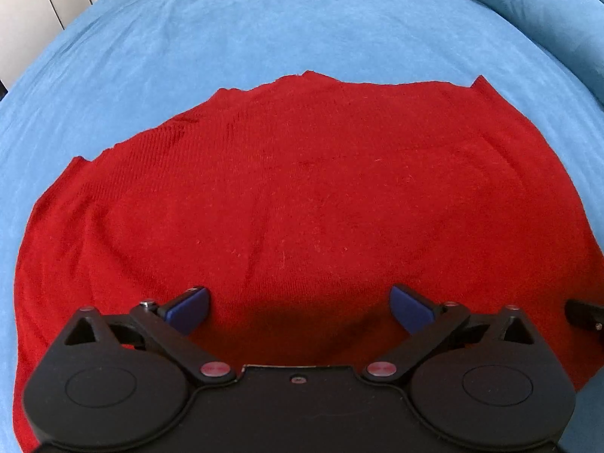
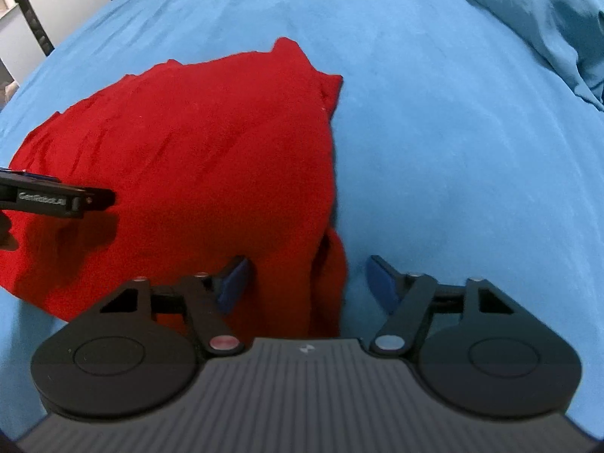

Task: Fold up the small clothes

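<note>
Jaws spread on both sides, nothing pinched yet: the left gripper hangs over the near hem of the red knit garment, cloth running away ahead, its long axis crosswise to the jaws. Over at the right gripper, the jaws straddle the garment's near right corner, one pad over cloth, one over the blue bedsheet. Right looks nearer a grab, I'd say.

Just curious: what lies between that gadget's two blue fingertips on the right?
In the right wrist view, the open right gripper straddles the red knitted garment's folded edge, with blue bedsheet beside it.
</note>
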A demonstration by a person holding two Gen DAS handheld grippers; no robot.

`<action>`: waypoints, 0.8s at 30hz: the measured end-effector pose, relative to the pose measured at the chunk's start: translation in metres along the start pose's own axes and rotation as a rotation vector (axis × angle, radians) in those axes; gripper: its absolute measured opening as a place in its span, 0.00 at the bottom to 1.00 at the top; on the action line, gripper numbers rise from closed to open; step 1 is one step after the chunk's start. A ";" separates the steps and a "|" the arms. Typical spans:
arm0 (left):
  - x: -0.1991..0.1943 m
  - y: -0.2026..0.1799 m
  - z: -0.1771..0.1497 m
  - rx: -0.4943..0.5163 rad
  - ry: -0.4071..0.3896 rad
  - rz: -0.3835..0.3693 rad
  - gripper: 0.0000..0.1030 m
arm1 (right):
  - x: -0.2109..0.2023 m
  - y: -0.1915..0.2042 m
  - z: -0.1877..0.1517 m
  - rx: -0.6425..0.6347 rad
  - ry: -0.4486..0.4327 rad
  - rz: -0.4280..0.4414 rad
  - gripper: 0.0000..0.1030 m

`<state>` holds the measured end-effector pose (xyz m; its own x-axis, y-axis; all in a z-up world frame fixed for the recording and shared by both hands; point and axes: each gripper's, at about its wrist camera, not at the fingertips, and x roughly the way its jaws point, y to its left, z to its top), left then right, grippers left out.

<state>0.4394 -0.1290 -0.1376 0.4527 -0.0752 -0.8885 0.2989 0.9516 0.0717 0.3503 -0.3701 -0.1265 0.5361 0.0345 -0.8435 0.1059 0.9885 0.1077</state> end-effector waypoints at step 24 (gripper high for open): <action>-0.071 0.197 -0.023 -0.143 0.024 -0.087 0.93 | -0.100 0.192 0.099 -0.047 -0.116 0.504 0.23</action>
<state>0.4464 0.0712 -0.0707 0.4095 -0.1534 -0.8993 0.2126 0.9747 -0.0694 0.3996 -0.1981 0.0309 0.6004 0.4939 -0.6289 -0.2255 0.8591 0.4594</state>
